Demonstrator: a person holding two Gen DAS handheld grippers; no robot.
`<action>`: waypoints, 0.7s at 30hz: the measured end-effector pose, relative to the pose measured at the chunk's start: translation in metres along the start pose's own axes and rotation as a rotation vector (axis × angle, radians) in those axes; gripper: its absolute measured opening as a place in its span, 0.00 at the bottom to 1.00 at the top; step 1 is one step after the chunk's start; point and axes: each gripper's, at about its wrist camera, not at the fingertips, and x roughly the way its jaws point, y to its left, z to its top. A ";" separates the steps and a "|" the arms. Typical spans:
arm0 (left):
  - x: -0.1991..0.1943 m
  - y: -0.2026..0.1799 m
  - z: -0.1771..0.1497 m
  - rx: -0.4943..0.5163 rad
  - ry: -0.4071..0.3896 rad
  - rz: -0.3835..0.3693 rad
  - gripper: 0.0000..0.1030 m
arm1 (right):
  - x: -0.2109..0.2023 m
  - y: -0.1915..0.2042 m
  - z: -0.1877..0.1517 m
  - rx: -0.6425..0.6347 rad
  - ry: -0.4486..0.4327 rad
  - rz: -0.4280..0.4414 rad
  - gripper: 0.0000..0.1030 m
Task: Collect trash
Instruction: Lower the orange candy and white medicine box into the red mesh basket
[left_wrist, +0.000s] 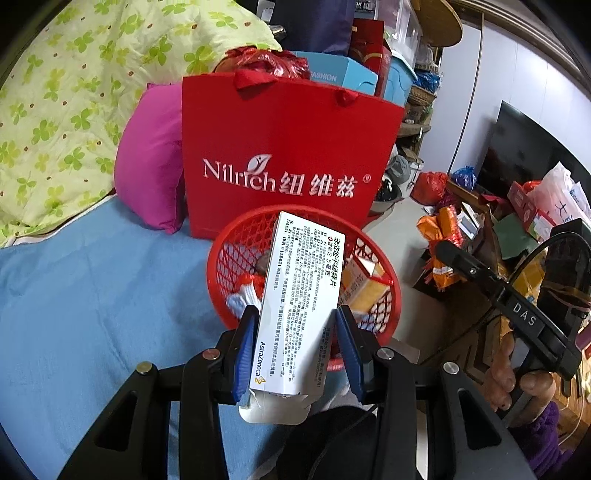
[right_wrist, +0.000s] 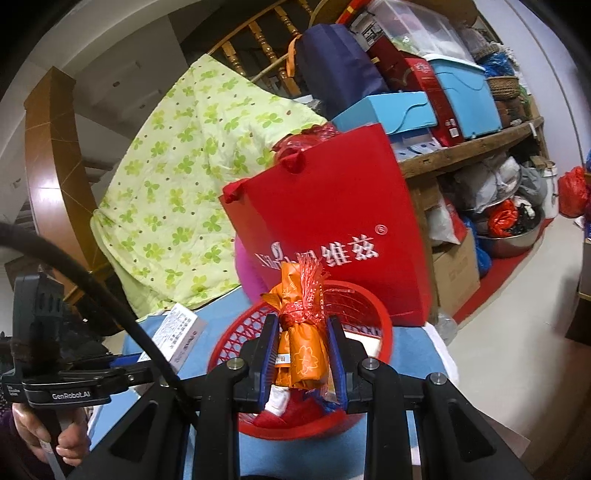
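My left gripper is shut on a white medicine box and holds it tilted above the red mesh basket. The basket stands on the blue bed sheet and holds a yellow box and small wrappers. My right gripper is shut on an orange wrapper bundle in red netting, held over the same basket. The right gripper also shows in the left wrist view with its orange bundle. The white box shows in the right wrist view.
A red Nilrich paper bag stands just behind the basket, a pink pillow to its left. A green clover quilt lies on the bed. Cluttered shelves and floor bags lie to the right.
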 end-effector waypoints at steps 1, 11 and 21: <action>0.001 0.001 0.003 -0.002 -0.006 0.003 0.43 | 0.003 0.002 0.002 -0.007 -0.001 0.001 0.27; 0.021 0.017 0.022 -0.040 -0.039 0.030 0.43 | 0.027 0.010 0.018 0.034 -0.035 0.041 0.28; 0.049 0.021 0.021 -0.029 -0.036 0.072 0.43 | 0.053 0.015 0.018 0.118 -0.118 -0.070 0.28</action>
